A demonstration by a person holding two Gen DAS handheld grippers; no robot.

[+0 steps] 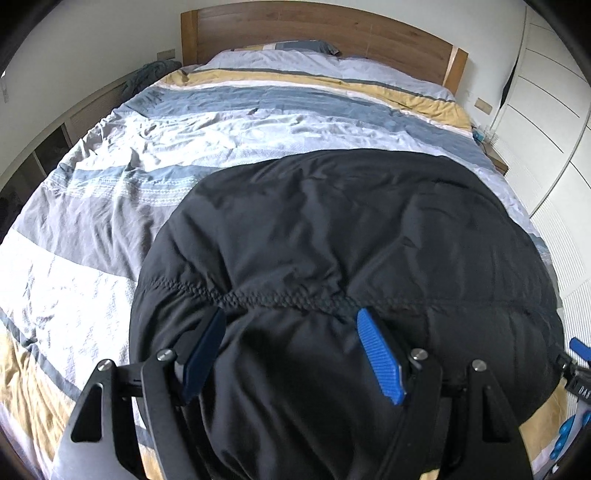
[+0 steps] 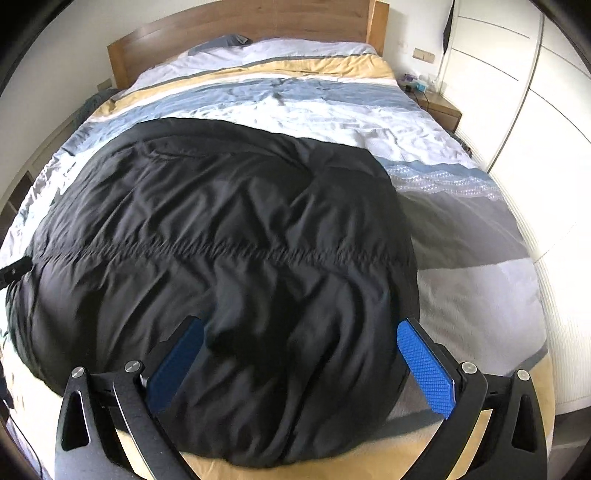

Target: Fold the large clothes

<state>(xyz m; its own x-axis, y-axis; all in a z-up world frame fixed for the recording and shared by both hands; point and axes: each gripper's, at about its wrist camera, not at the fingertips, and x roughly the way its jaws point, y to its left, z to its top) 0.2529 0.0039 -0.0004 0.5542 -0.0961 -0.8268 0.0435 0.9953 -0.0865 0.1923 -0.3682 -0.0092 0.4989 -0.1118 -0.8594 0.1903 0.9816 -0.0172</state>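
A large black padded garment [image 1: 351, 236] lies spread on the striped bed cover; it also shows in the right wrist view [image 2: 221, 229]. A gathered elastic seam [image 2: 229, 251] runs across it. My left gripper [image 1: 291, 321] is open, its blue pads [image 1: 380, 358] straddling the near end of the garment by the seam. My right gripper [image 2: 301, 332] is open wide, its blue pads [image 2: 428, 365] on either side of the garment's near right part. Neither grips the fabric. The right gripper's tip [image 1: 580, 349] shows at the left view's right edge.
The bed [image 1: 110, 192] has a striped blue, white, grey and yellow cover and a wooden headboard [image 1: 317, 29]. White wardrobes [image 2: 524, 110] stand on the right. A nightstand [image 2: 439, 105] with small items sits by the headboard. Low shelving [image 1: 48, 147] runs along the left.
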